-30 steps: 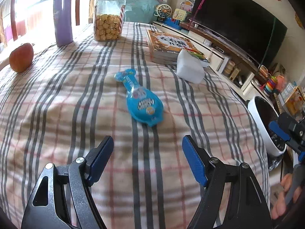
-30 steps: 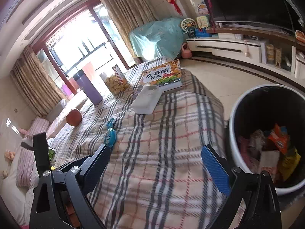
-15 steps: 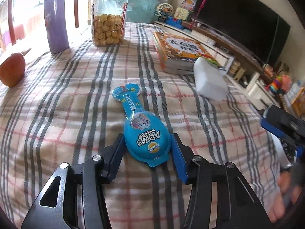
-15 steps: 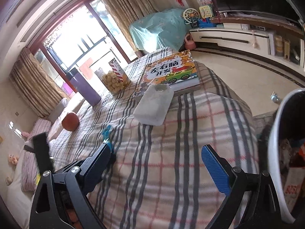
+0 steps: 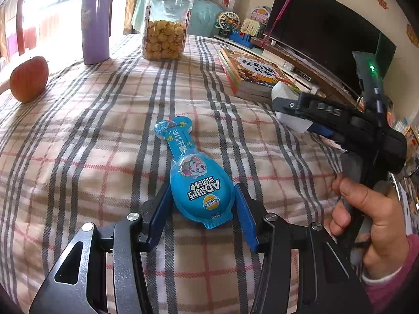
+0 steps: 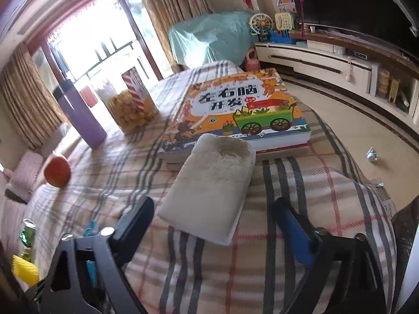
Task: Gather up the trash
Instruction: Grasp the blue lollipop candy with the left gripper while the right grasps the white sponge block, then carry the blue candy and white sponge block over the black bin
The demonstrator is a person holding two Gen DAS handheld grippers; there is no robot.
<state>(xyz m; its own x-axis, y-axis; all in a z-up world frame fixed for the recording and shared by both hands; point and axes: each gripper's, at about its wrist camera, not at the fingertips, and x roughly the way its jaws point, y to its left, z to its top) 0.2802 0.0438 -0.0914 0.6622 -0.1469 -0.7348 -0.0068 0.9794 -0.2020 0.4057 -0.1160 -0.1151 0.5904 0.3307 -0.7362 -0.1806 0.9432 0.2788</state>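
Note:
A blue bottle-shaped snack packet (image 5: 196,180) lies on the plaid tablecloth (image 5: 104,136). My left gripper (image 5: 203,196) is shut on the packet's wide end, with a blue pad pressed on each side. A white soft pack (image 6: 212,180) lies in front of the picture books, its near end between the fingers of my right gripper (image 6: 213,204). Those jaws are closing, with a gap on each side of the pack. In the left wrist view the right gripper (image 5: 298,120) shows from the side, held by a hand (image 5: 366,222).
A stack of picture books (image 6: 241,110), a clear jar of snacks (image 5: 165,26), a purple flask (image 5: 95,21) and a red-orange fruit (image 5: 28,78) stand farther back. The white bin's rim (image 6: 411,248) shows at the table's right end. A foil scrap (image 6: 371,154) lies on the floor.
My left gripper moved forward and closed on the blue packet's wide end. My right gripper swung from beside the bin to the white pack, and its jaws have narrowed.

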